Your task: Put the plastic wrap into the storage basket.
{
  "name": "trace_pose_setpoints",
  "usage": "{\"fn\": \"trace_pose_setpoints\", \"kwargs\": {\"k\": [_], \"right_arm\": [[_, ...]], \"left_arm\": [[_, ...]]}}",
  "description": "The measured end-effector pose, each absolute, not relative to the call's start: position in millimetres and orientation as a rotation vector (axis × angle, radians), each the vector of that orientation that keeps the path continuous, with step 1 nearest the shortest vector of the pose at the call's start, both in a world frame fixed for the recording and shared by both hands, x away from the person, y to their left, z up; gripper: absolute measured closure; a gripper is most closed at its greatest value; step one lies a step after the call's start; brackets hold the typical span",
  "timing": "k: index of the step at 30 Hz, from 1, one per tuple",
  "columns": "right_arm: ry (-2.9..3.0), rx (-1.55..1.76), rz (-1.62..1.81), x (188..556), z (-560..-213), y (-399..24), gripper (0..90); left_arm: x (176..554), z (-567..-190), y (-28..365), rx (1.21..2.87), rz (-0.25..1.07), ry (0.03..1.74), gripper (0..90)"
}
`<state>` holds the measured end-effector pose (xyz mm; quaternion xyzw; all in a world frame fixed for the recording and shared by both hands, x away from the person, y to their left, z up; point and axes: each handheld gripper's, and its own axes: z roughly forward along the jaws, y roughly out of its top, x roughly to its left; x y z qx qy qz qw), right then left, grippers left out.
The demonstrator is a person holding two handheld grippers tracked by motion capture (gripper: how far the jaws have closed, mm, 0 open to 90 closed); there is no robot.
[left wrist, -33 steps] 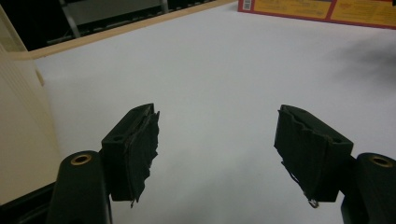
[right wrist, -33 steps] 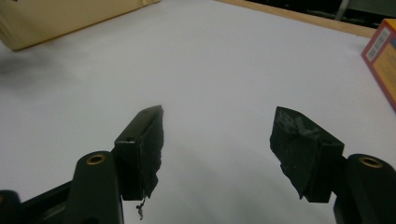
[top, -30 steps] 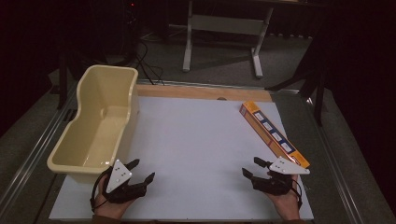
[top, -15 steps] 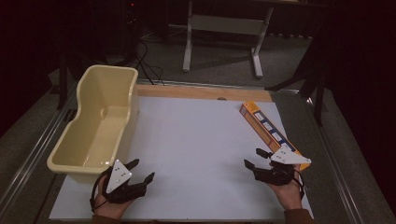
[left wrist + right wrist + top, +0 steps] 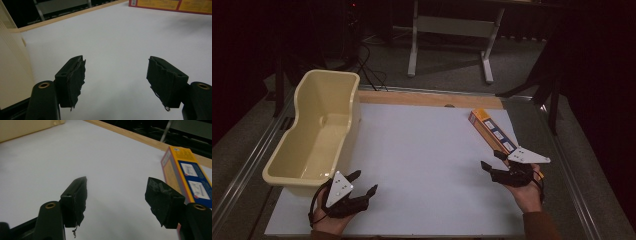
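My right gripper stands spread with nothing between its jaws, the orange box lying flat just beside its right jaw, placed for an approach to grasp.

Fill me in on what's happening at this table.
A person works two handheld grippers over a white table. The right gripper sits beside the near end of a long orange box, jaws open with nothing between them. The left gripper rests open by a cream tub. Nothing is held.
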<state>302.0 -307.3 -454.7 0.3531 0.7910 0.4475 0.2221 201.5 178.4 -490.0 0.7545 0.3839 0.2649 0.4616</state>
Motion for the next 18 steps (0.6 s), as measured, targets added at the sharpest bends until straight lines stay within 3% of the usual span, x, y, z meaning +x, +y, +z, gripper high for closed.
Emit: {"fn": "trace_pose_setpoints", "kwargs": {"k": [18], "right_arm": [[2.186,1.047,1.101,339.3,-454.9,-334.3,32.5]], "left_arm": [[201.2,-490.2,178.3,1.853,0.653,0.944,30.4]]}}
